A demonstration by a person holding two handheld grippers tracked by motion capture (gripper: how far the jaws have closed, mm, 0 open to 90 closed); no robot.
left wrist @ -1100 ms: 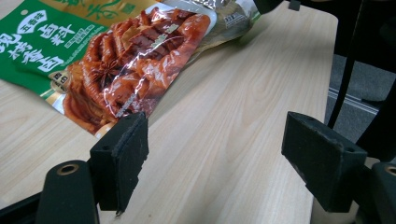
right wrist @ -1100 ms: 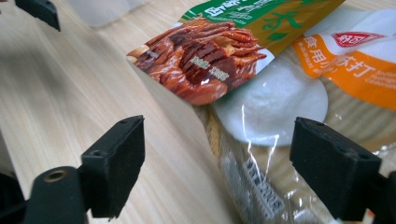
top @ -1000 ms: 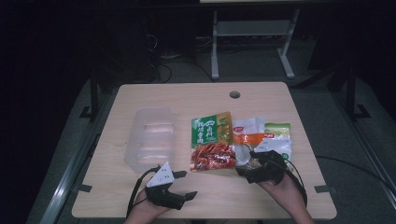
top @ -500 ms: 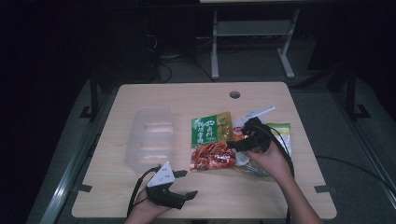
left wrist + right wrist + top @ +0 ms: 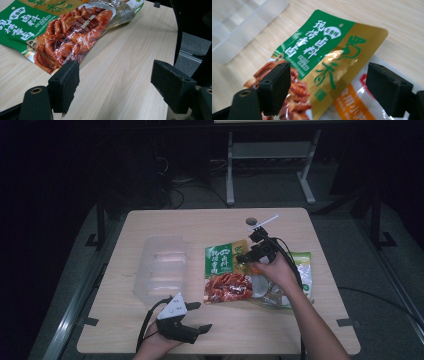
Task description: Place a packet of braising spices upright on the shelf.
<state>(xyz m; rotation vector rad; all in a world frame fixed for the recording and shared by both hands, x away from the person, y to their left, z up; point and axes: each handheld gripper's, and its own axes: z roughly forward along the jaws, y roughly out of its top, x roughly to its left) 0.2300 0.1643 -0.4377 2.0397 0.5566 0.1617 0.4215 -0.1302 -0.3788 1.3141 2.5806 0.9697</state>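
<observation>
Right tool (image 5: 248,254) spread wide over the green-and-gold snack packet (image 5: 226,272) (lying flat mid-bench (image 5: 200,222), beside a clear plastic box (image 5: 161,267)), left tool (image 5: 196,316) open too, near the front edge

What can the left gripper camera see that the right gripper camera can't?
Left gripper view: the bare wooden table edge with grey floor beyond it, and the left gripper, fingers wide open over bare wood. Right gripper view: a clear plastic storage box, an orange and white packet, and the right gripper, fingers open above the packets. Both share the green and gold snack packet with red chicken feet.
</observation>
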